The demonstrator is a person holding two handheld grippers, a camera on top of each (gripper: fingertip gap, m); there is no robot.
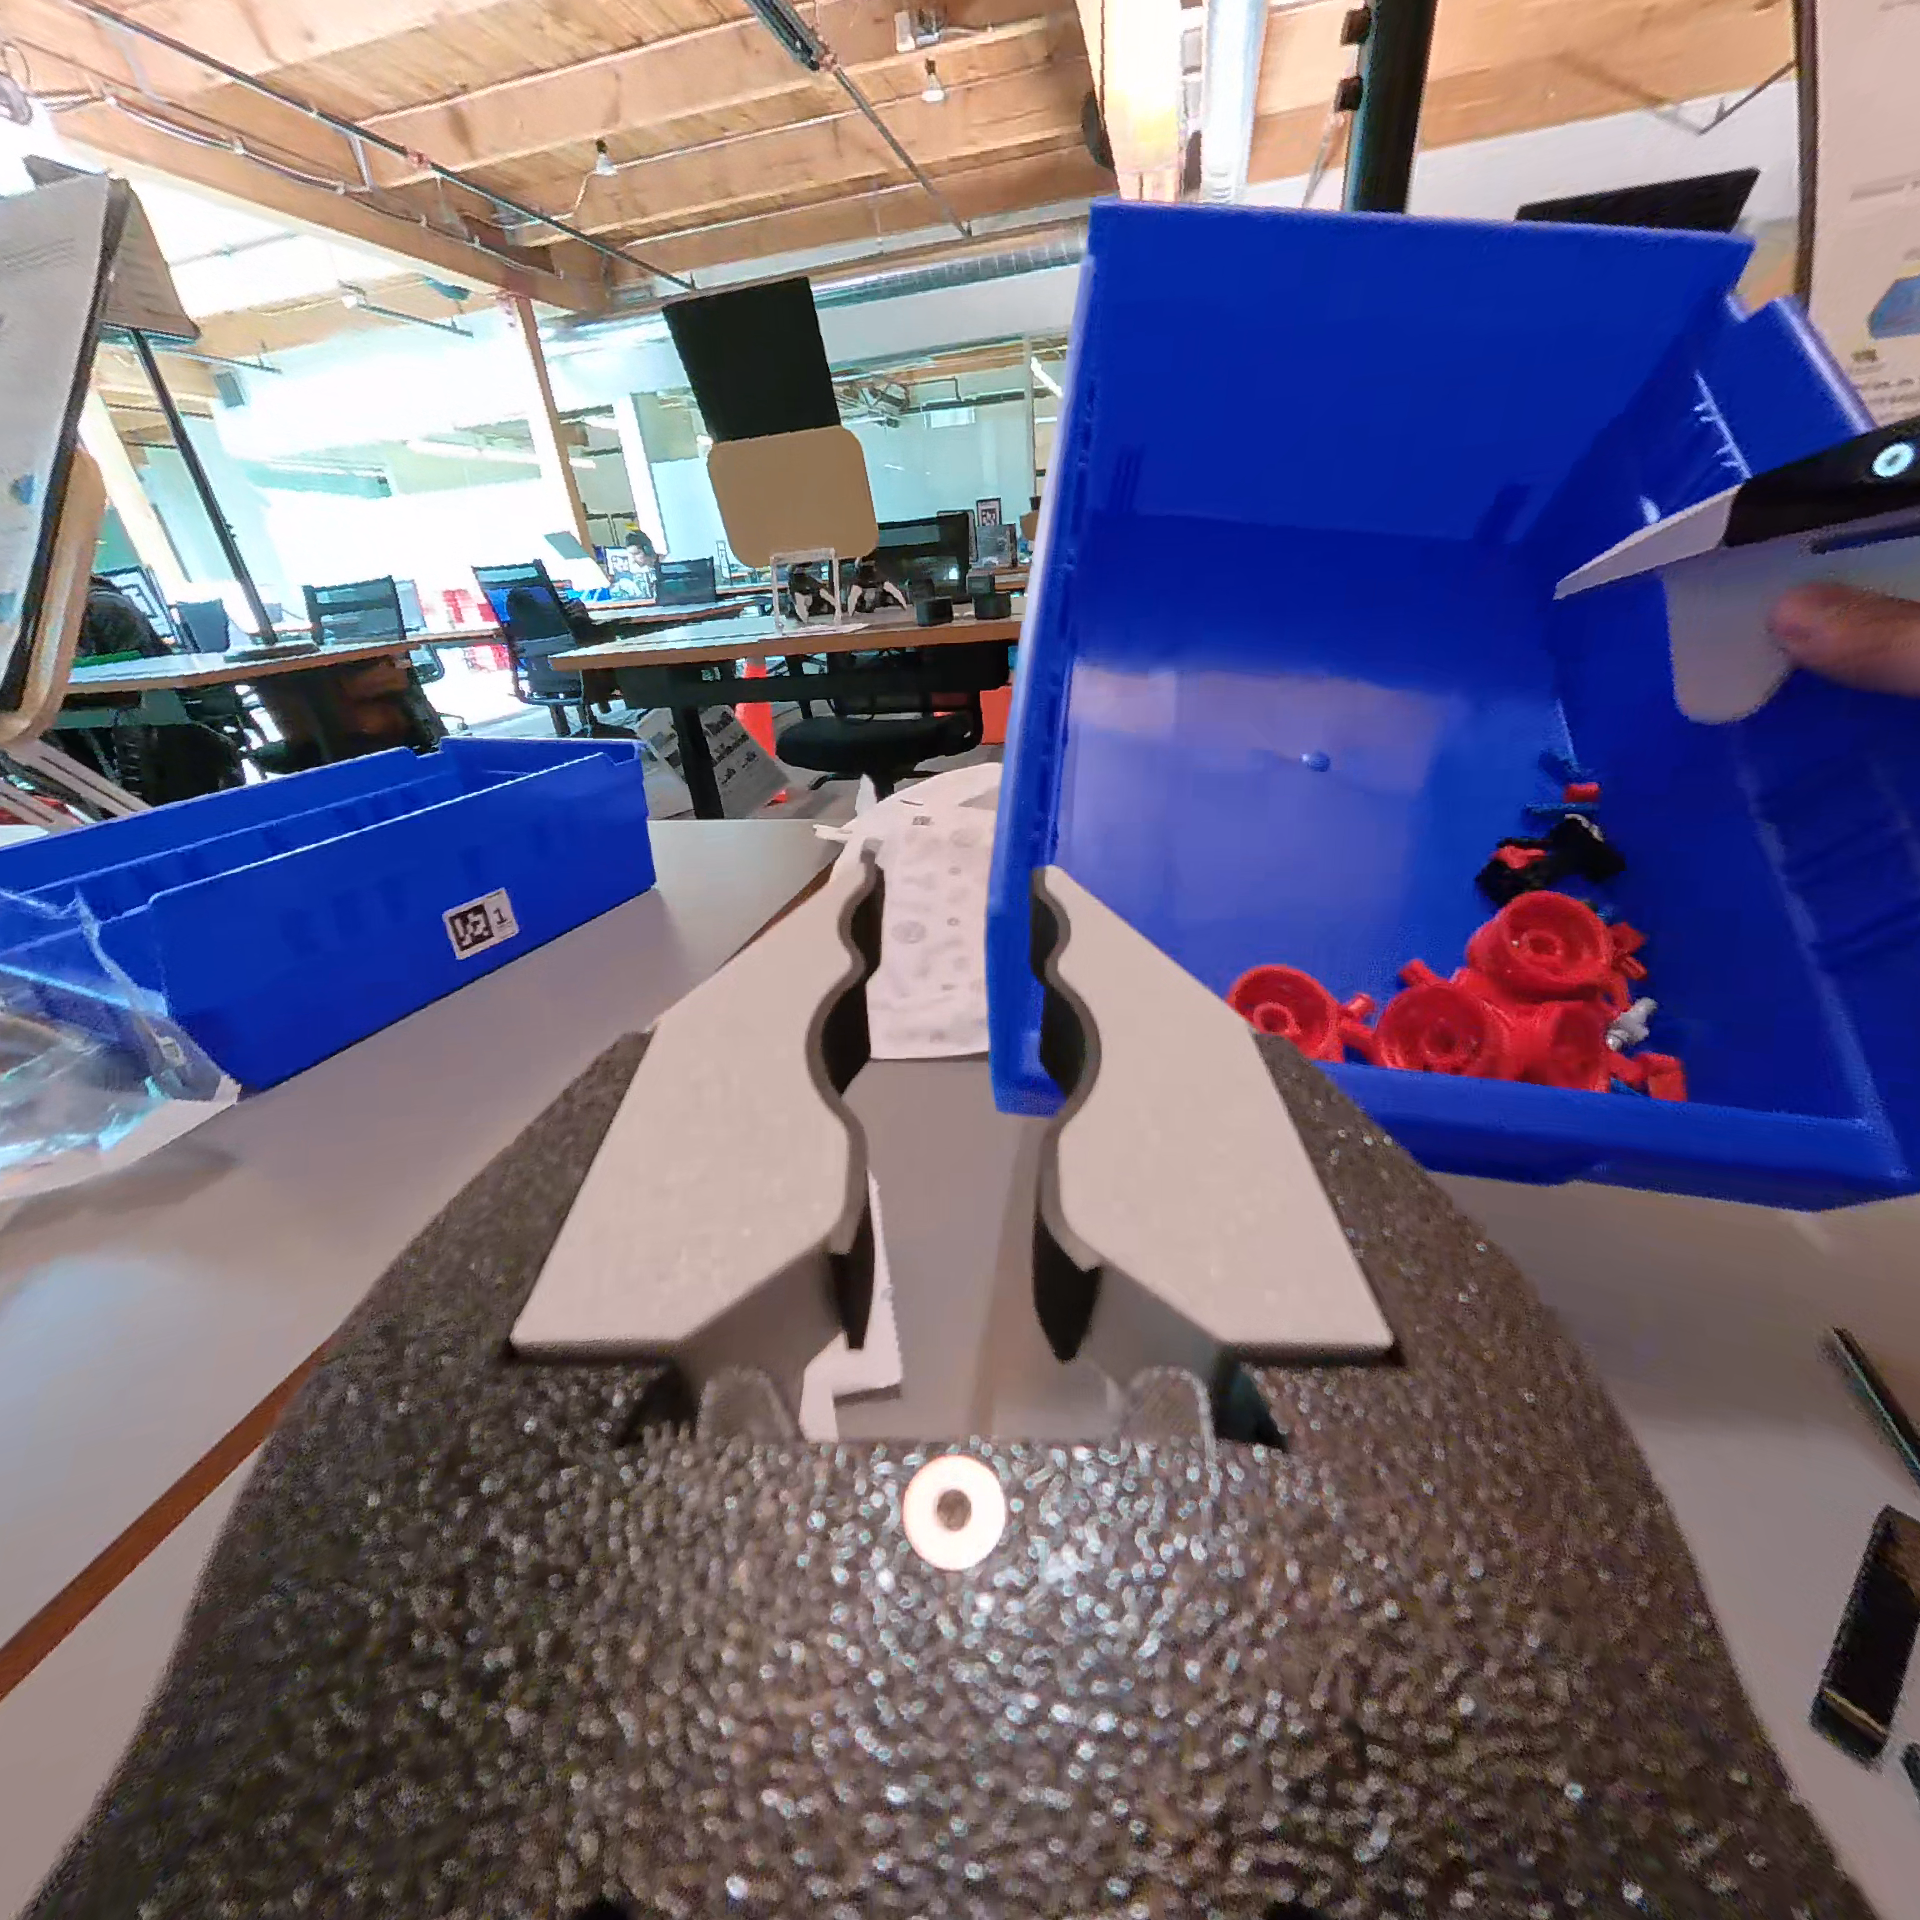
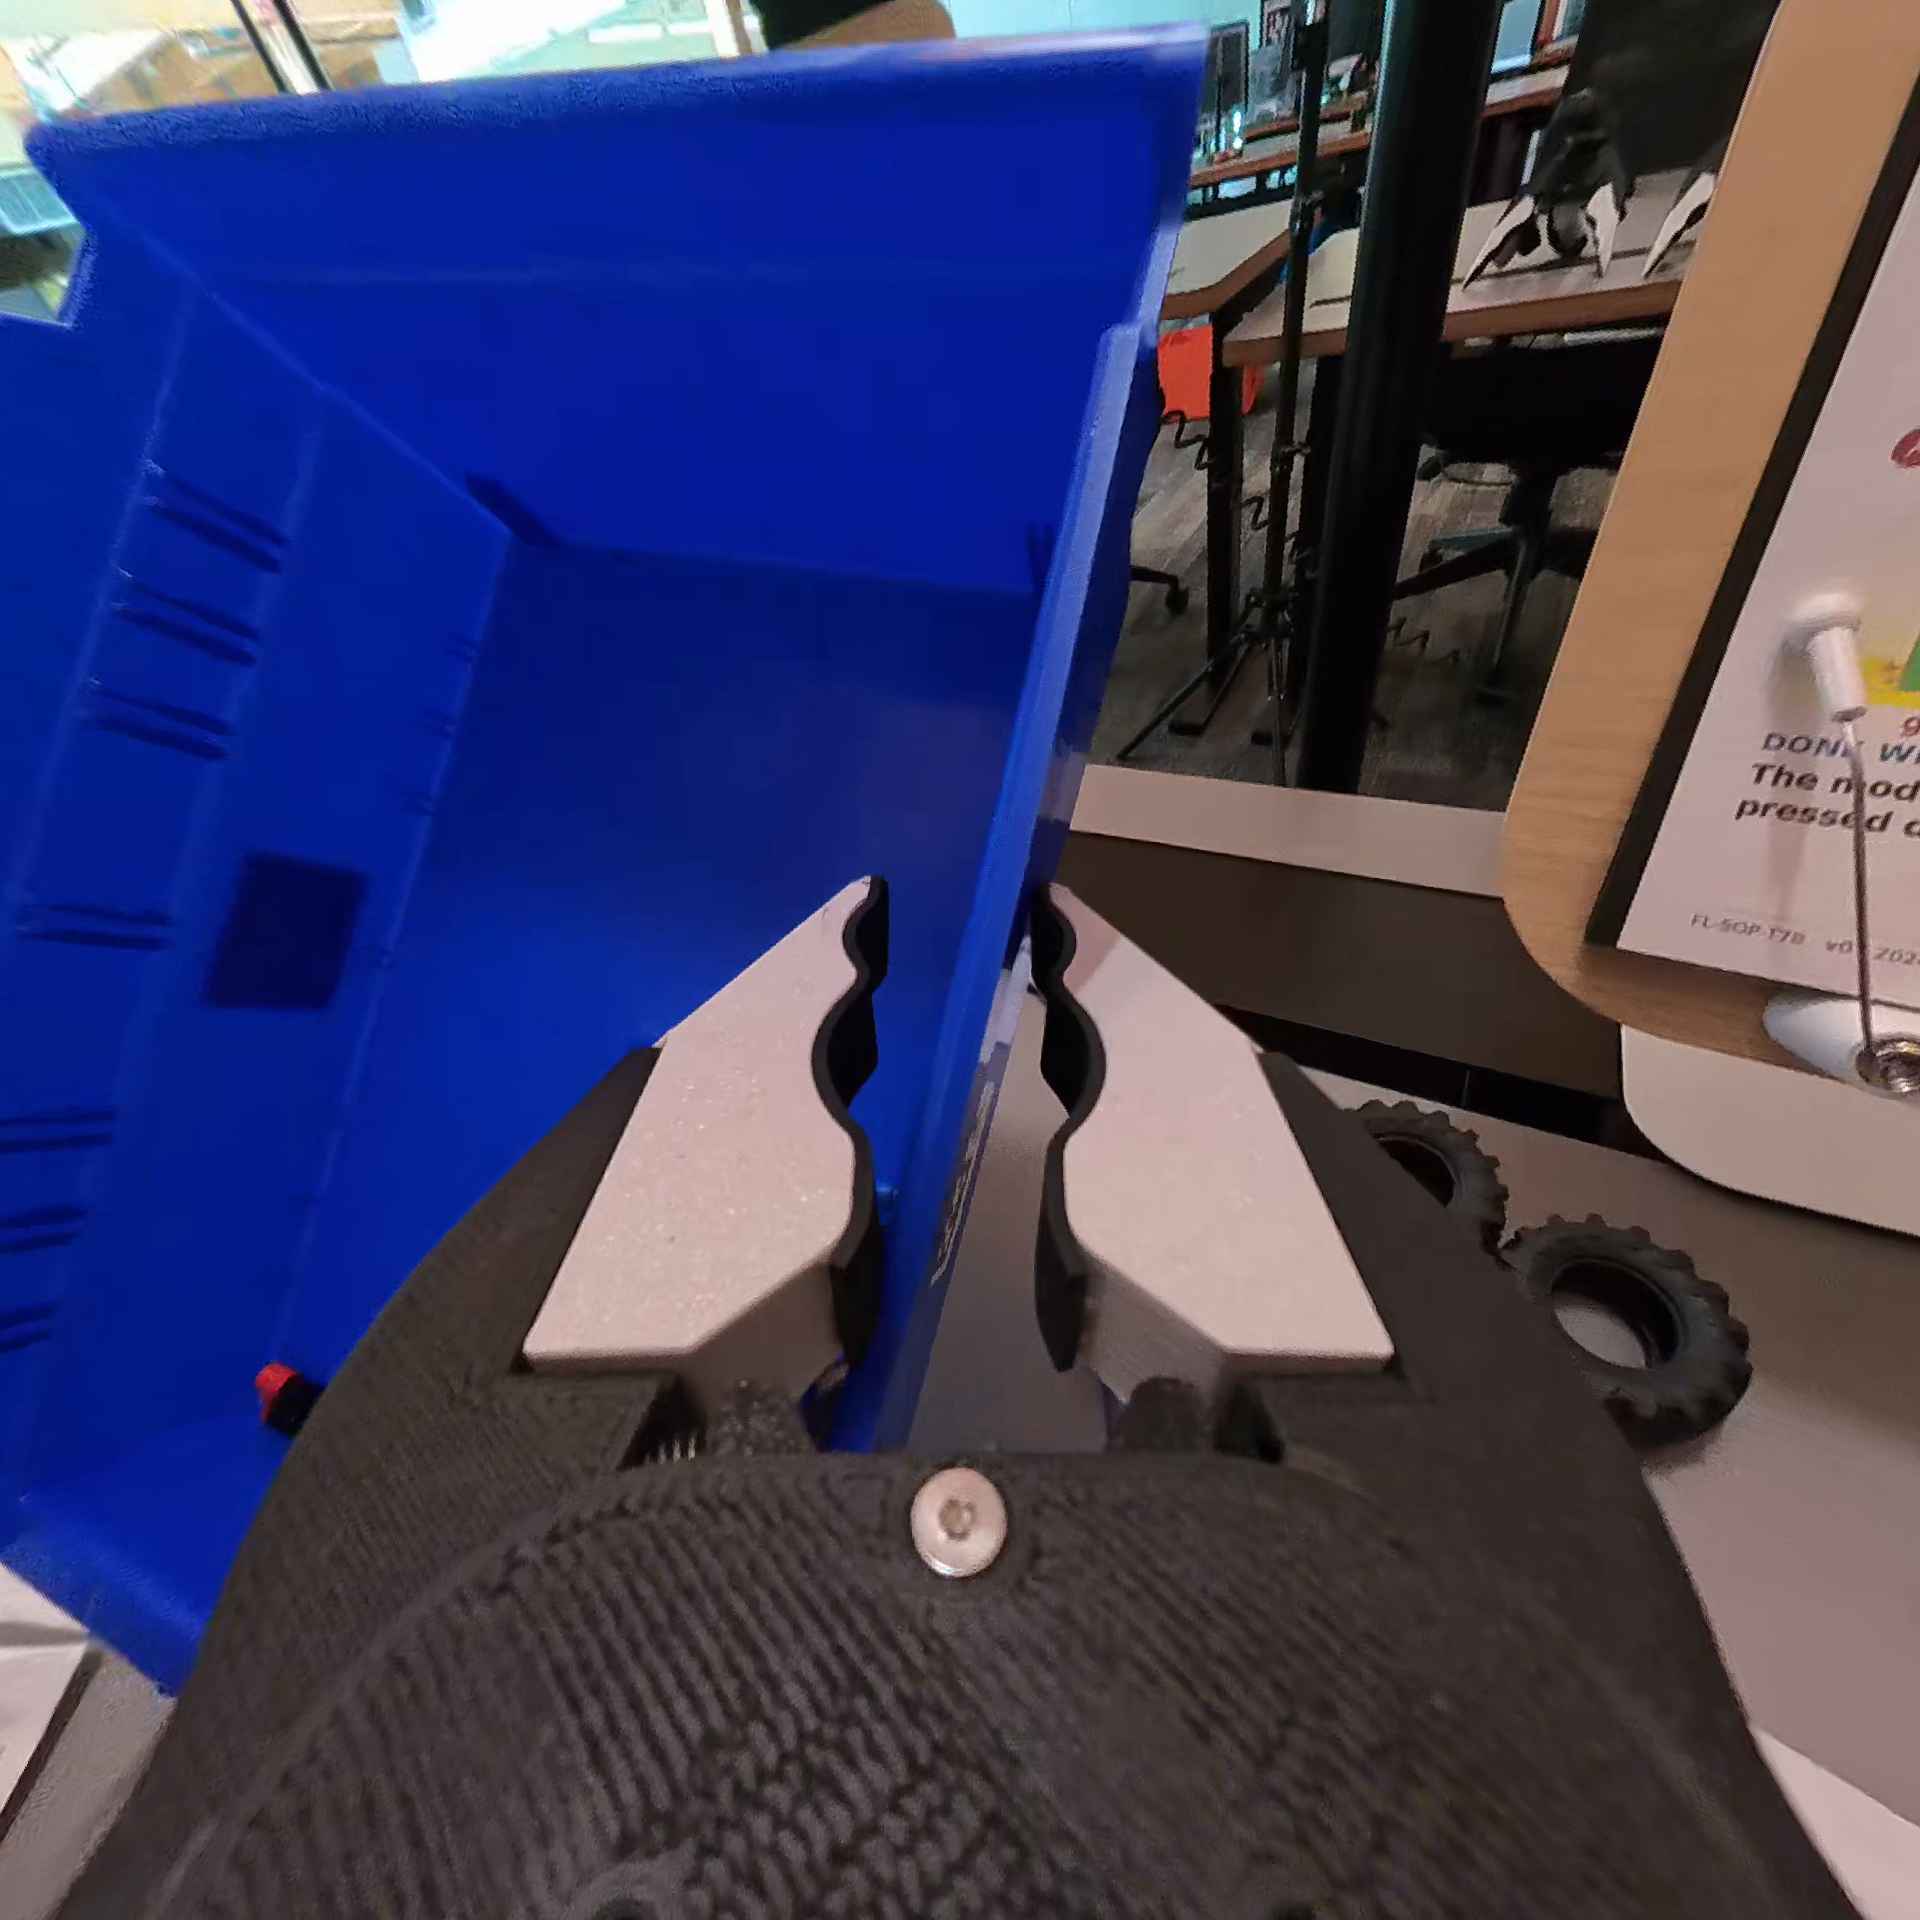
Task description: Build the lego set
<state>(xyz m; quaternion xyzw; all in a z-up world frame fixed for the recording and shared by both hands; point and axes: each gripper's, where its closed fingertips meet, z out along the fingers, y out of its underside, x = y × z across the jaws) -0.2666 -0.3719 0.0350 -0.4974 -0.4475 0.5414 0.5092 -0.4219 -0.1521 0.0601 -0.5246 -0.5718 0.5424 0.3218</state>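
Note:
A blue bin [image 1: 1351,520] is tipped up on its side above the table. Several red wheel hubs [image 1: 1475,997] and small black pieces [image 1: 1558,852] have slid into its lower corner. My right gripper [image 2: 956,894] is shut on the bin's side wall [image 2: 987,831]; one of its fingers [image 1: 1704,623] and a person's fingertip show at the right in the left wrist view. My left gripper [image 1: 951,883] is open and empty, just left of the bin's near corner. A small red piece [image 2: 275,1387] shows low in the bin.
A second blue bin [image 1: 343,914] with a tag stands on the table at the left, with a clear plastic bag [image 1: 73,1060] in front of it. A white printed sheet [image 1: 935,935] lies ahead. Two black tyres [image 2: 1621,1320] lie right of the right gripper. A wooden board with a page [image 2: 1766,520] stands at the right. The gap from one gripper's tips to the other's is roughly 25 centimetres.

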